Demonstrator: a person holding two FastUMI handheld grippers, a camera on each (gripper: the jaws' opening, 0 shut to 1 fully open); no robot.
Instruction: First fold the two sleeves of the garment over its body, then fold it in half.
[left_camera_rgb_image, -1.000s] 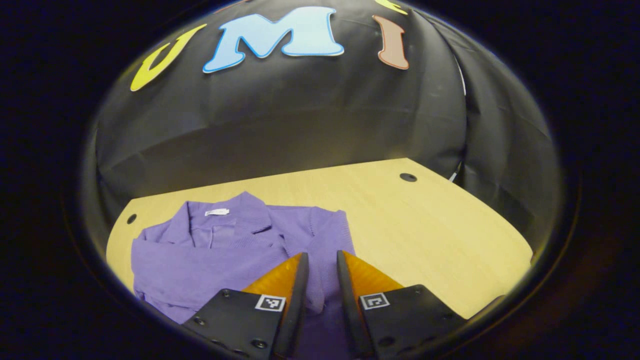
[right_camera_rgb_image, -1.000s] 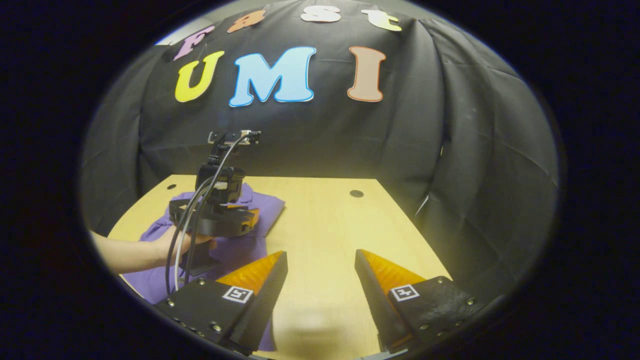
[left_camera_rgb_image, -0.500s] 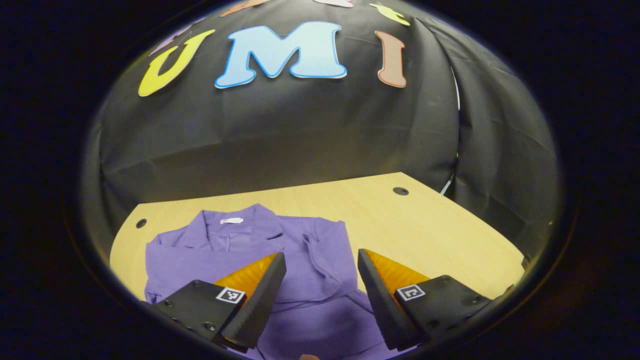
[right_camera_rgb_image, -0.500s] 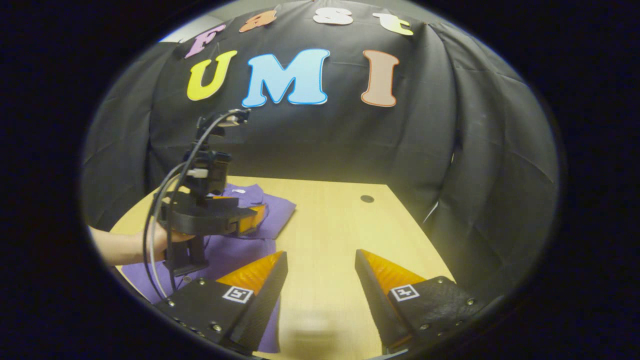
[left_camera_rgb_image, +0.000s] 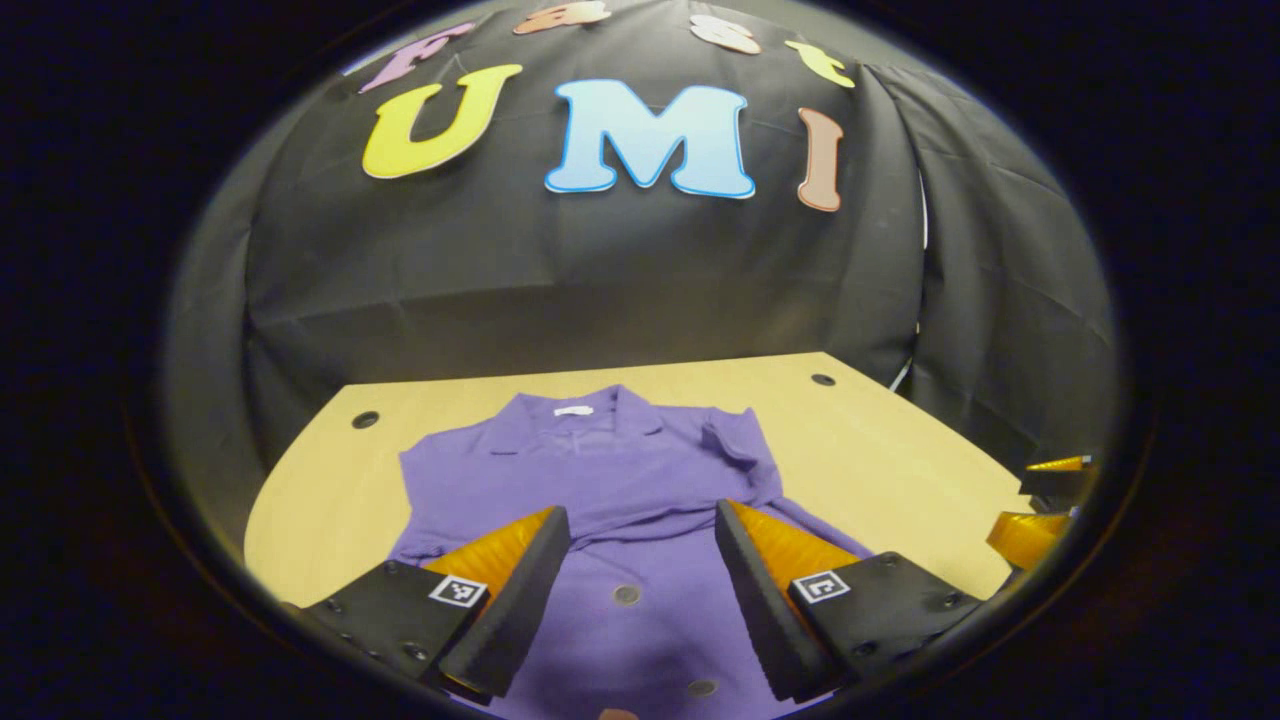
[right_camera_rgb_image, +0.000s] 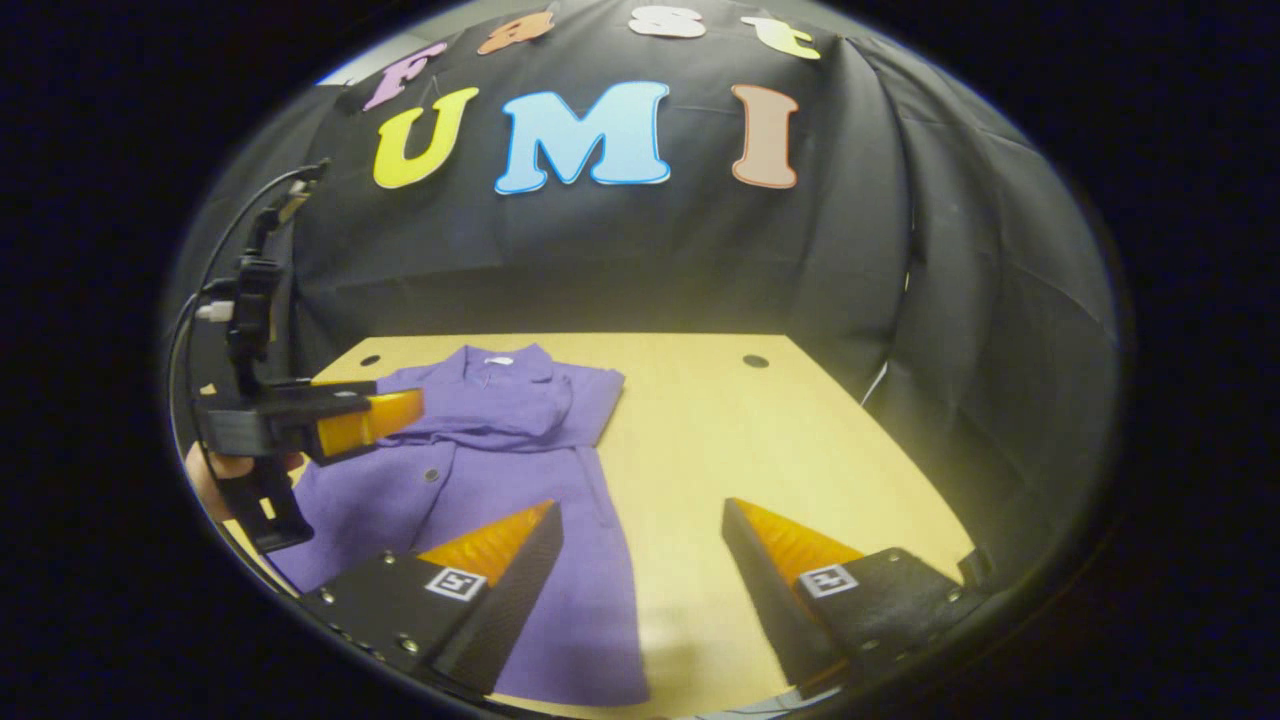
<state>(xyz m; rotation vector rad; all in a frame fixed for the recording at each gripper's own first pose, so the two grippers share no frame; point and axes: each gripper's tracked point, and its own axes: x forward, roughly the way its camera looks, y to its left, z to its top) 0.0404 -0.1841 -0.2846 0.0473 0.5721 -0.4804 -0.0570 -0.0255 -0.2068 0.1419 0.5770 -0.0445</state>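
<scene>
A purple buttoned garment (left_camera_rgb_image: 600, 460) lies flat on the wooden table (left_camera_rgb_image: 900, 450), collar and white label at the far end. Both sleeves lie folded across its chest. My left gripper (left_camera_rgb_image: 640, 512) hovers open over the garment's middle, nothing between its fingers. In the right gripper view the garment (right_camera_rgb_image: 500, 410) lies left of centre, and my right gripper (right_camera_rgb_image: 642, 508) is open above its right hem edge and bare table (right_camera_rgb_image: 720, 430). The left gripper (right_camera_rgb_image: 400, 410) shows there at the far left, above the garment, held by a hand (right_camera_rgb_image: 215, 480). The right gripper (left_camera_rgb_image: 1045, 495) appears at the right edge of the left gripper view.
The black cloth wall closes the table's far and right sides. Small round holes (left_camera_rgb_image: 365, 419) (left_camera_rgb_image: 823, 380) sit near the table's far corners. A cable (right_camera_rgb_image: 250, 220) rises from the left gripper. Bare wood stretches right of the garment.
My left gripper opened, letting go of the sleeve it held over the body, then drew back and to the left. The right gripper stayed open and shifted little.
</scene>
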